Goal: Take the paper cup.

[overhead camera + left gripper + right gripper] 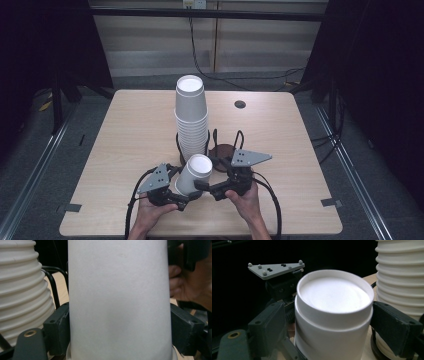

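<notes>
**Q:** Where both grippers meet near the table's [125, 120] near edge, what do the jaws hold?

**A:** One pair of nested white paper cups [194, 173], upside down and tilted, closed bottom uppermost. The left gripper [186, 196] has its jaws clamped on the wall near the wide rim end; in the left gripper view the cup wall [120, 300] fills the gap between the two black fingers [58, 332], both pads pressed flat against it. No earlier frame is shown, so nothing is said of motion.

**Q:** And the right gripper?

**A:** The right gripper [202, 185] has its jaws closed on the same cups higher up, just below the bottom end. In the right gripper view the inner cup's recessed base [334, 293] stands proud of the outer cup's edge, directly between the fingers [395, 326], which touch the outer wall on each side.

**Q:** What lies beyond the fingertips?

**A:** A tall stack of inverted paper cups [191, 115] stands in a black wire holder [212, 145], just beyond the held cups and apart from them. Seen past the right gripper's fingers, the stack's ribbed rims [399, 277] rise just beside one finger; the left gripper's grey plate [275, 268] sits behind the other.
</notes>
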`<state>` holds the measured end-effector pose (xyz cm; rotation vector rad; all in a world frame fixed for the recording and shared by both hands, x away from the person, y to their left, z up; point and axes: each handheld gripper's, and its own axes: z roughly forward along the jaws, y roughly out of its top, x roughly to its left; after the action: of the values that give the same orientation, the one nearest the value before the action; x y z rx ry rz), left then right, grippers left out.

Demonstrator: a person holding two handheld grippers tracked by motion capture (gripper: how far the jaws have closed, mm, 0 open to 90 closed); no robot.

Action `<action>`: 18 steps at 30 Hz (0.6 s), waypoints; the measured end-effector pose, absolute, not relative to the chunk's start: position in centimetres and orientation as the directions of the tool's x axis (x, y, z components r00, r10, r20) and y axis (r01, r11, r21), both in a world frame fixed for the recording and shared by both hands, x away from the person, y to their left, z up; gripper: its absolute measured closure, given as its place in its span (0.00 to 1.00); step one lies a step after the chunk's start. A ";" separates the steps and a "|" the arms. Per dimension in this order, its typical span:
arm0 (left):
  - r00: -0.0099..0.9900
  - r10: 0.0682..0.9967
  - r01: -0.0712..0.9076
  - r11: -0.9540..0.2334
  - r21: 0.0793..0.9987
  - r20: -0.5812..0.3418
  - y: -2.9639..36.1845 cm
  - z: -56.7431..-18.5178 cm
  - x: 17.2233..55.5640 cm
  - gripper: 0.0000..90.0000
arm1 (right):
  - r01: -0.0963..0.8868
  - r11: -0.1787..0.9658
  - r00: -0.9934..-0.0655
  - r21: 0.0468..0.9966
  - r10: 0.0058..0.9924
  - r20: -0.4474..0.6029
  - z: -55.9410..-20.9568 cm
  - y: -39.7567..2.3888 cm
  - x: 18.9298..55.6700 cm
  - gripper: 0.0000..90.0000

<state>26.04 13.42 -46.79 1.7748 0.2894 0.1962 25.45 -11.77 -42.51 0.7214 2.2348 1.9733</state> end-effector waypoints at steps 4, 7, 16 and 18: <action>0.955 0.295 0.087 -0.218 0.972 -0.019 13.7 -46.3 26.0 0.20 | 0.292 0.075 -0.889 0.953 0.388 0.242 -42.4 -12.2 25.2 0.15; 0.955 0.296 0.084 -0.246 0.966 -0.008 13.8 -46.2 26.2 0.20 | 0.295 0.085 -0.890 0.952 0.386 0.242 -42.5 -12.4 25.1 0.14; 0.955 0.296 0.091 -0.311 0.946 0.005 14.0 -46.3 26.6 0.20 | 0.292 0.147 -0.891 0.945 0.401 0.213 -42.7 -13.0 25.1 0.14; 0.956 0.292 0.089 -0.331 0.939 0.012 13.9 -46.2 26.6 0.20 | 0.297 0.163 -0.891 0.941 0.402 0.212 -42.6 -13.1 25.0 0.14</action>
<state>26.59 13.89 -46.25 1.9060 0.2765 0.2101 25.01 -13.13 -42.62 0.7019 2.3276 1.8499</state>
